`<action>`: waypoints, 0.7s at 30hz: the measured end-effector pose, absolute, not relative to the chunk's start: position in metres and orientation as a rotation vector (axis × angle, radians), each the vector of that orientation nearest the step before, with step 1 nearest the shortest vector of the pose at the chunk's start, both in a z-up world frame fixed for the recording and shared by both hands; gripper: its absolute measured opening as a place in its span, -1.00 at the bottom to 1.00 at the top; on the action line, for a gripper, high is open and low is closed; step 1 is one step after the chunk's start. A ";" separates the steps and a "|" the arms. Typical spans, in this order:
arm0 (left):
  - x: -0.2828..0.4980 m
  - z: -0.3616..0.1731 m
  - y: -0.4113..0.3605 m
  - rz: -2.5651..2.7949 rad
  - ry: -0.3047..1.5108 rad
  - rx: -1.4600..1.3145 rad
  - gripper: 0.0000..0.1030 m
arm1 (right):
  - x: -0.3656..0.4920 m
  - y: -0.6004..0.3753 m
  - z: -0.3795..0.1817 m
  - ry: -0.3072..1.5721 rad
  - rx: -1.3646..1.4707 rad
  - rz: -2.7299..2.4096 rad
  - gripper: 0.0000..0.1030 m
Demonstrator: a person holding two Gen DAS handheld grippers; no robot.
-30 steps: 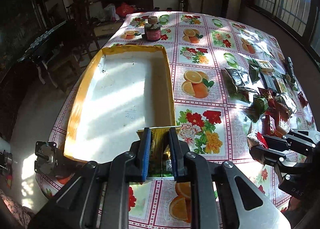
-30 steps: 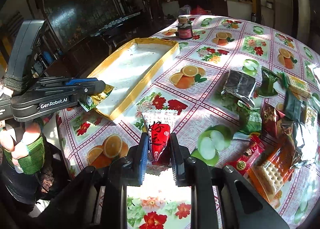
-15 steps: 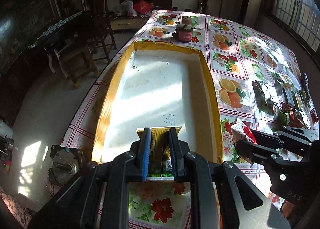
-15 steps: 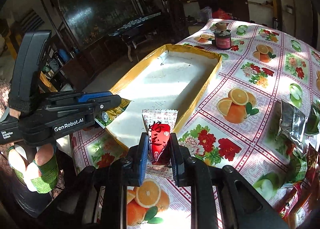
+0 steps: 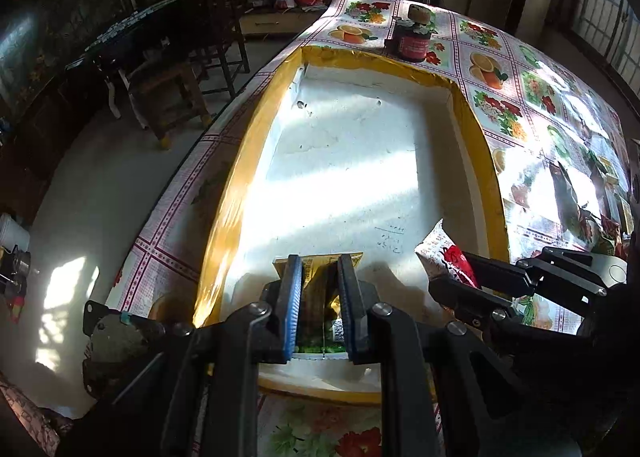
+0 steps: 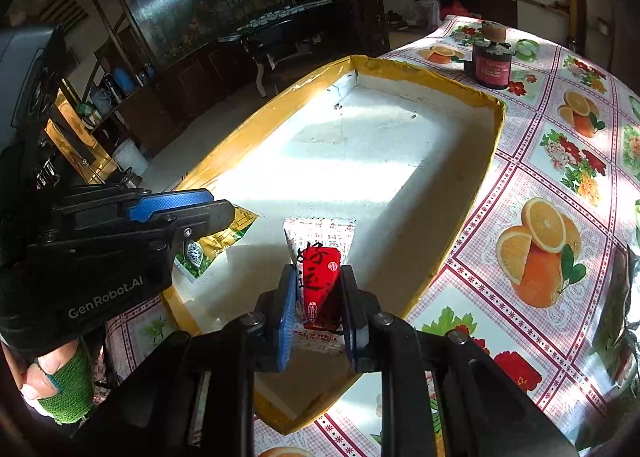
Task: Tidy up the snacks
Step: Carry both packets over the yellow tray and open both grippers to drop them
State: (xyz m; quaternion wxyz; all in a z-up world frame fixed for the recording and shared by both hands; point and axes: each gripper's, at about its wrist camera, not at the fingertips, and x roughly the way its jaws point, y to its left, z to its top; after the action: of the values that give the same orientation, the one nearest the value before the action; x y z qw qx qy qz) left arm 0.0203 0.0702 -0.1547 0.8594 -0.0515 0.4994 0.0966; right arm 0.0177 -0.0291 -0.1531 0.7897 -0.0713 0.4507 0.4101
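A yellow-green snack packet (image 5: 320, 289) is clamped between the fingers of the left gripper (image 5: 319, 285) and held over the near end of the white tray (image 5: 486, 161) with its yellow rim. A red-and-white snack packet (image 6: 320, 277) is pinched in the right gripper (image 6: 318, 289), also above the tray's near end, just right of the first. A dark jar (image 5: 414, 43) is seen beyond the tray's far edge on the fruit-patterned tablecloth (image 6: 560, 185). More snack packets (image 5: 576, 201) are scattered at the right.
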 end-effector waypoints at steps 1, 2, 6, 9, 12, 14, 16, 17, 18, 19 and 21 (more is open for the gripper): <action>0.022 -0.158 0.072 0.204 1.057 -0.113 -0.61 | 0.017 -0.029 -0.154 0.974 -0.162 0.883 -0.62; 0.022 -0.161 0.073 0.203 1.065 -0.120 -0.60 | 0.016 -0.029 -0.154 0.973 -0.168 0.884 -0.62; 0.023 -0.163 0.073 0.204 1.069 -0.121 -0.59 | 0.013 -0.029 -0.151 0.949 -0.200 0.875 -0.55; 0.020 -0.155 0.071 0.215 1.051 -0.109 -0.39 | 0.014 -0.031 -0.150 0.945 -0.206 0.861 -0.51; 0.013 -0.142 0.068 0.215 1.005 -0.115 0.14 | 0.009 -0.043 -0.142 0.923 -0.192 0.850 -0.36; 0.009 -0.132 0.066 0.216 0.977 -0.117 0.28 | 0.004 -0.053 -0.136 0.901 -0.182 0.850 -0.27; 0.005 -0.123 0.064 0.213 0.958 -0.118 0.28 | 0.000 -0.065 -0.130 0.888 -0.170 0.837 -0.22; 0.003 -0.120 0.062 0.211 0.951 -0.118 0.29 | -0.003 -0.072 -0.127 0.881 -0.159 0.833 -0.20; 0.001 -0.116 0.060 0.211 0.942 -0.116 0.29 | -0.005 -0.080 -0.124 0.875 -0.148 0.826 -0.18; 0.000 -0.113 0.058 0.210 0.934 -0.114 0.29 | -0.007 -0.088 -0.122 0.871 -0.140 0.816 -0.18; -0.004 -0.106 0.053 0.205 0.919 -0.109 0.29 | -0.011 -0.105 -0.118 0.865 -0.121 0.795 -0.16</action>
State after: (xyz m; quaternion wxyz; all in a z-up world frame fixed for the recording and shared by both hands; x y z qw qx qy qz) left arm -0.0036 0.0534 -0.1063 0.8899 -0.0524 0.4423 0.0986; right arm -0.0109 -0.1052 -0.1183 0.8306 -0.0570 0.4080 0.3746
